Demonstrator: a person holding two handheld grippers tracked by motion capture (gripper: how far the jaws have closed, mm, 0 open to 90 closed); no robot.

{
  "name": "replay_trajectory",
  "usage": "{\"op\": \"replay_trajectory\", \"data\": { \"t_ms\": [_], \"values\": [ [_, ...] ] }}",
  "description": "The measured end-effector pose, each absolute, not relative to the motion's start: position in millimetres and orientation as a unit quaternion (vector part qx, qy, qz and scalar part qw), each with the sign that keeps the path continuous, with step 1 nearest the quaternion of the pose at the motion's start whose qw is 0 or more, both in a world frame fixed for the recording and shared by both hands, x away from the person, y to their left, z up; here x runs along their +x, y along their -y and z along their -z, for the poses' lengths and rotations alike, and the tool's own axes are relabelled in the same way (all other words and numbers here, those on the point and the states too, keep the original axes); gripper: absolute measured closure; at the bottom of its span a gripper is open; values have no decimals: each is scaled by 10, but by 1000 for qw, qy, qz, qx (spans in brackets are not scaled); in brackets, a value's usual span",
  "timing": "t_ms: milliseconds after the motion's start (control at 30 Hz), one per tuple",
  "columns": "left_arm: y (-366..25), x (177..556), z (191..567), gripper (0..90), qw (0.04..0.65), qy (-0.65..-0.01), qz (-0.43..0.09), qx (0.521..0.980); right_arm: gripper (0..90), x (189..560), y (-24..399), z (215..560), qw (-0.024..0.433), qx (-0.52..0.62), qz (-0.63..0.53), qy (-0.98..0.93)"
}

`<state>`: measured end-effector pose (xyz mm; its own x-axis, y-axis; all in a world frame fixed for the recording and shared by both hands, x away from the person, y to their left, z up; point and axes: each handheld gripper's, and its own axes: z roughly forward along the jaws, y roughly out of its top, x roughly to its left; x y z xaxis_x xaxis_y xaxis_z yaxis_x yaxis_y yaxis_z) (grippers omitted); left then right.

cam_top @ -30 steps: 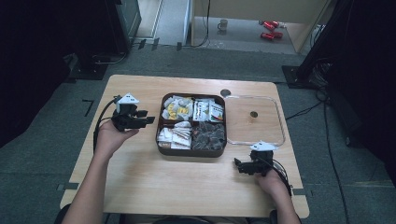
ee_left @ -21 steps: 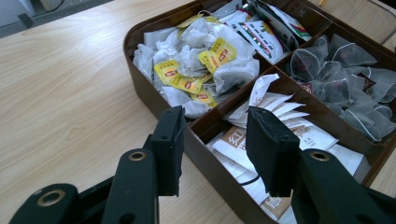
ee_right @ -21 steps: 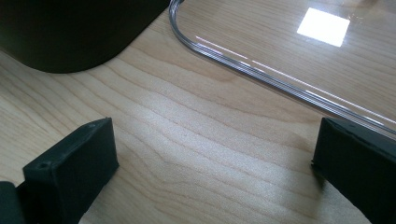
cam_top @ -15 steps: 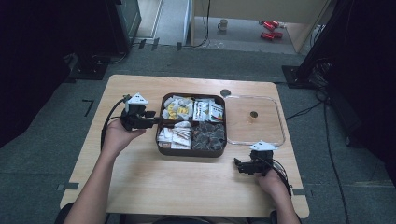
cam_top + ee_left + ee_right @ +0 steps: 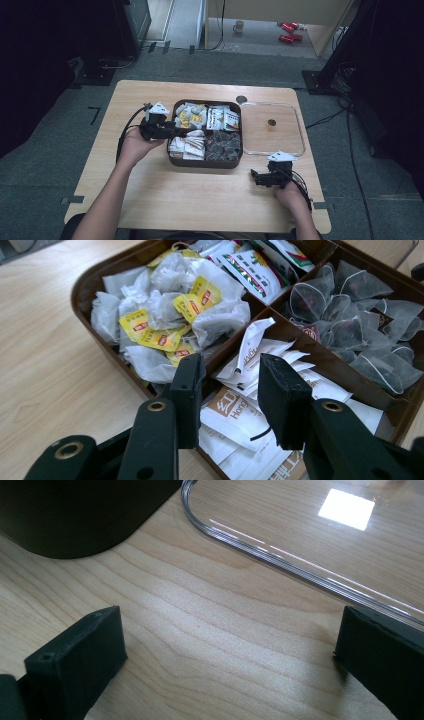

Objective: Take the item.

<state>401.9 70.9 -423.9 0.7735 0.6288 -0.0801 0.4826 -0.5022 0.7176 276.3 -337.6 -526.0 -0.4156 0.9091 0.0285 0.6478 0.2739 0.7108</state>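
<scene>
A brown four-compartment box (image 5: 204, 163) sits mid-table. It holds yellow-tagged tea bags (image 5: 165, 320), printed sachets (image 5: 255, 267), mesh pyramid tea bags (image 5: 350, 315) and white paper sachets (image 5: 240, 410). My left gripper (image 5: 169, 131) reaches over the box's left rim (image 5: 82, 290). Its jaws have just been closing and stand a little apart above the white sachets, pressing on nothing (image 5: 230, 390). One white sachet (image 5: 252, 340) sticks up just past the fingertips. My right gripper (image 5: 257, 177) rests low over bare wood near the box's right front corner, jaws wide open (image 5: 230, 665).
A clear lid (image 5: 272, 129) with a small dark knob lies flat to the right of the box; its rounded edge (image 5: 300, 565) runs just beyond the right jaws. The box's dark corner (image 5: 75, 515) lies ahead left of them. Bare wood spans the table's front.
The left gripper has moved right, from beside the box to over its left rim, and its jaws stand narrower. The right gripper has stayed put.
</scene>
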Motion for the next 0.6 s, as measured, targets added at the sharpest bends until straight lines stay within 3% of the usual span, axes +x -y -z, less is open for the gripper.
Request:
{"op": "replay_trajectory", "data": {
  "t_ms": [600],
  "values": [
    [-556,4149,4482,665,370,-319,-67,870,0,2762,3375,5260,197,503,-331,-773]
  ]
}}
